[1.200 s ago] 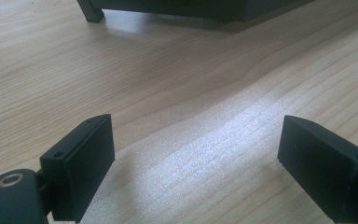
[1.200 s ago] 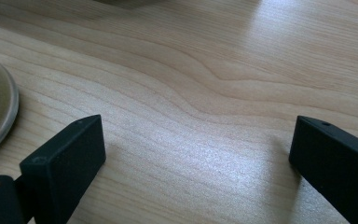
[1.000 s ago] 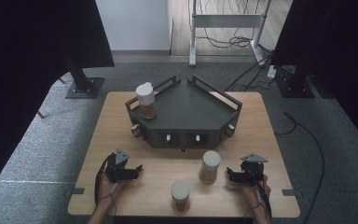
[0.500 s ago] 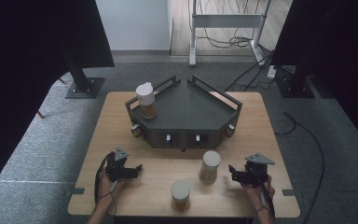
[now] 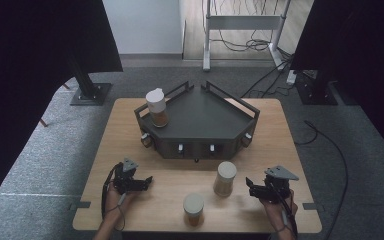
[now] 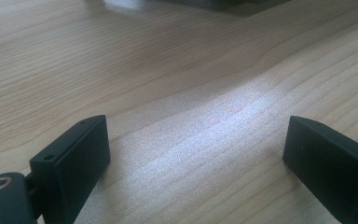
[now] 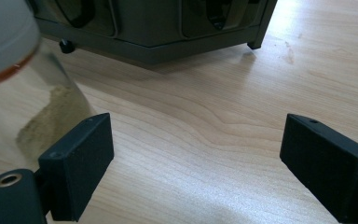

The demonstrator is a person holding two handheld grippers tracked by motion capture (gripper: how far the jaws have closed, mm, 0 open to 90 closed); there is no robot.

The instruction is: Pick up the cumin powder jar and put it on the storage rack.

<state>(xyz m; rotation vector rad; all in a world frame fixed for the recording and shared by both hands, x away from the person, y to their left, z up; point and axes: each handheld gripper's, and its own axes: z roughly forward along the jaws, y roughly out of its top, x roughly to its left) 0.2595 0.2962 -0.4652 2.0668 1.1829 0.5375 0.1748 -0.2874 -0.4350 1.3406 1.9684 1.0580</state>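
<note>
Three white-lidded jars of brownish powder are in the high view. One jar (image 5: 157, 108) stands on the left wing of a black angular rack (image 5: 205, 117). A second jar (image 5: 225, 178) stands on the table in front of the rack, and a third jar (image 5: 194, 209) stands near the front edge. My left gripper (image 5: 148, 180) rests low at the front left. Its jaws (image 6: 196, 154) have just been opening and stand open over bare wood with nothing between them. My right gripper (image 5: 250, 184) is open to the right of the second jar (image 7: 23, 98), which is beside its left jaw, not between the jaws.
The wooden table (image 5: 120, 135) stands on grey carpet. The rack's front face (image 7: 158, 23), with its knobs, rises just ahead of my right gripper (image 7: 196, 154). Black curtains hang at both sides, and a metal stand with cables is behind the table.
My right gripper has drawn back slightly to the right, away from the jar in front of the rack. The left hand has stayed in place.
</note>
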